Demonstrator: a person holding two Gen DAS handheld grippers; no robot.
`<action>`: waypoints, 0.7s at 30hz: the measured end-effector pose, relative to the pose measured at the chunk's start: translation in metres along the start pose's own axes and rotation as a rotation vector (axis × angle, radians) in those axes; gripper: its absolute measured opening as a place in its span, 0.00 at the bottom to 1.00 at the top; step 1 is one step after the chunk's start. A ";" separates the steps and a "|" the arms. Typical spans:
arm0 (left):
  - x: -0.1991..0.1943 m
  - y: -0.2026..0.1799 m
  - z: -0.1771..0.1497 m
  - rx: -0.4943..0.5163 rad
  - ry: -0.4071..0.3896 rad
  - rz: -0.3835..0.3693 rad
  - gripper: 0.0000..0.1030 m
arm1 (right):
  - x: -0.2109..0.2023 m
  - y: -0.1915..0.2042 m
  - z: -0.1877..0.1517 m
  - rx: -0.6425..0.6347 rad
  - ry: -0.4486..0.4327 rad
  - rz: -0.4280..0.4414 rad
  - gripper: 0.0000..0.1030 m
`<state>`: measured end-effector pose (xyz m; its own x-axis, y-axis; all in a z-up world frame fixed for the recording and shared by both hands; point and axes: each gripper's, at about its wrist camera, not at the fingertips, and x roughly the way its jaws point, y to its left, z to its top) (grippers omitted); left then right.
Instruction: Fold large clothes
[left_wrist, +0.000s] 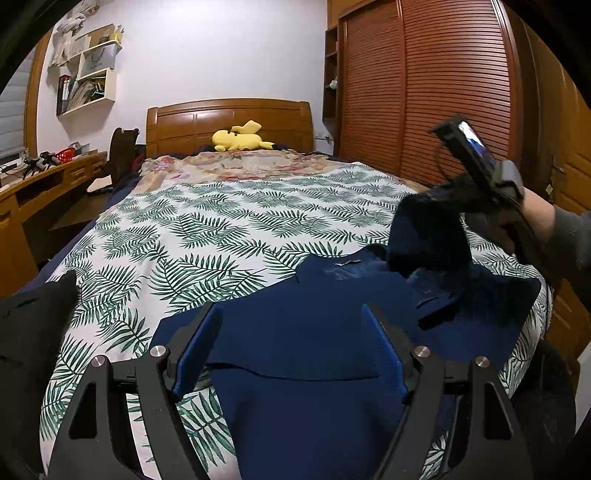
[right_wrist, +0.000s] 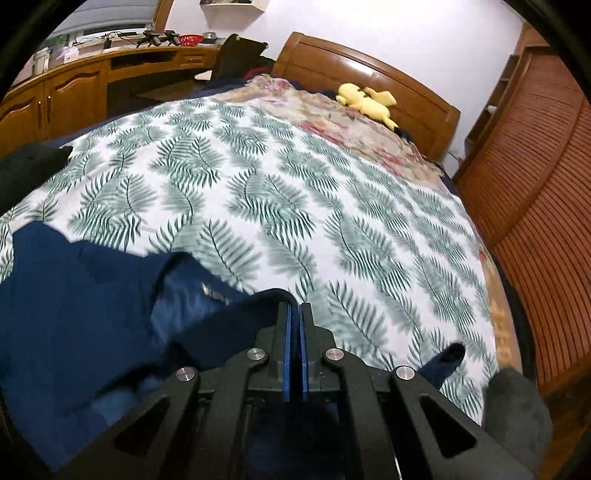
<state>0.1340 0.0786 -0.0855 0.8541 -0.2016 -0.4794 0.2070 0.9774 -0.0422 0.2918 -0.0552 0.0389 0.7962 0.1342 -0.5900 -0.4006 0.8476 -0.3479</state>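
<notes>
A navy blue polo shirt lies on the near end of the bed, on a leaf-print sheet. My left gripper is open, its blue pads hovering over the shirt's lower part, empty. My right gripper is shut on a fold of the navy shirt and lifts it off the bed. In the left wrist view the right gripper holds the raised sleeve side up at the right, cloth hanging down from it.
A yellow plush toy lies by the wooden headboard. A dark garment sits at the bed's left edge. A wooden desk stands left, a slatted wardrobe right.
</notes>
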 end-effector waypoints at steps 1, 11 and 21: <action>0.001 0.001 -0.001 -0.001 0.002 0.001 0.76 | 0.005 0.001 0.005 -0.004 -0.005 -0.008 0.04; 0.003 0.003 -0.002 -0.003 0.008 0.010 0.76 | 0.005 -0.002 0.010 0.078 -0.032 0.031 0.44; 0.005 0.019 -0.004 -0.019 0.028 0.040 0.76 | -0.025 0.038 -0.034 0.040 -0.017 0.224 0.44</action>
<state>0.1406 0.0965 -0.0926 0.8480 -0.1613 -0.5049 0.1641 0.9857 -0.0392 0.2410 -0.0444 0.0158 0.6972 0.3298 -0.6365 -0.5503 0.8153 -0.1803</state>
